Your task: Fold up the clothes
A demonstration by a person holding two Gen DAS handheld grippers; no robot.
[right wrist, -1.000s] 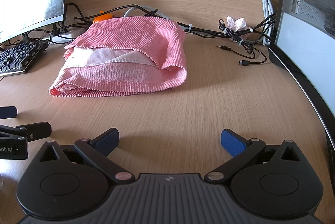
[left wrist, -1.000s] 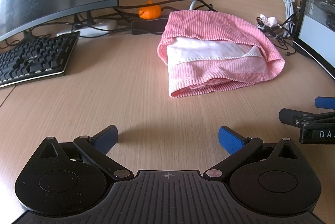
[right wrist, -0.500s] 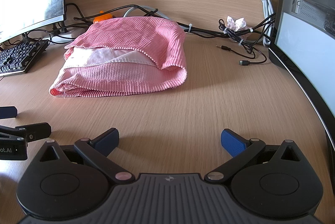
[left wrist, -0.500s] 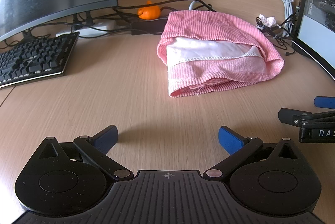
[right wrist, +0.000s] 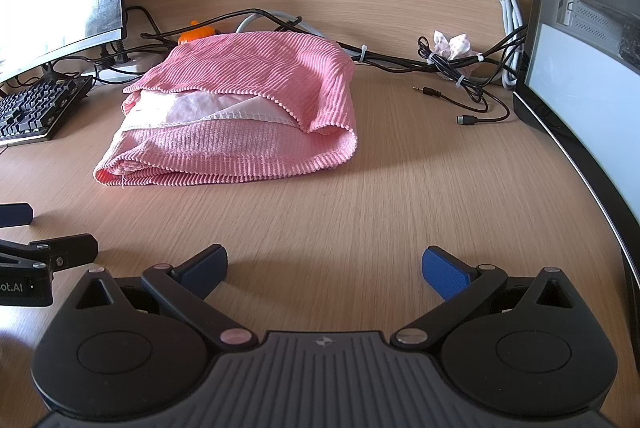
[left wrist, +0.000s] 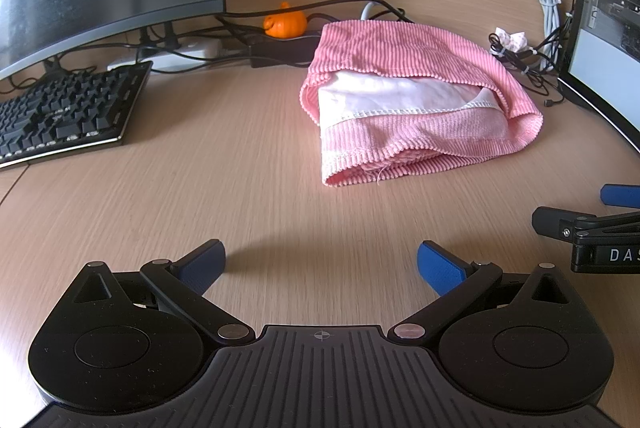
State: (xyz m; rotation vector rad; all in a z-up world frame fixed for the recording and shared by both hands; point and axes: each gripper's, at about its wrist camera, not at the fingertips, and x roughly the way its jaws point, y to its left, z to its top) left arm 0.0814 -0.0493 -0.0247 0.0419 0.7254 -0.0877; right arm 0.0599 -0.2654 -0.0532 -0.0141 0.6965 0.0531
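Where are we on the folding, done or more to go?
Looks done: pink garment lies folded in layers on the desk. In hand: nothing; left gripper and right gripper are open, short of it. Left: maybe tucking the white lining.

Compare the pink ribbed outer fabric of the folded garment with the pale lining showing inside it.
The pink ribbed outer fabric is saturated pink and corduroy-like; the pale lining is near white and smooth. The outer fabric wraps over and under; the lining only peeks out between layers, edged with white stitching. Both belong to one folded garment on the desk.
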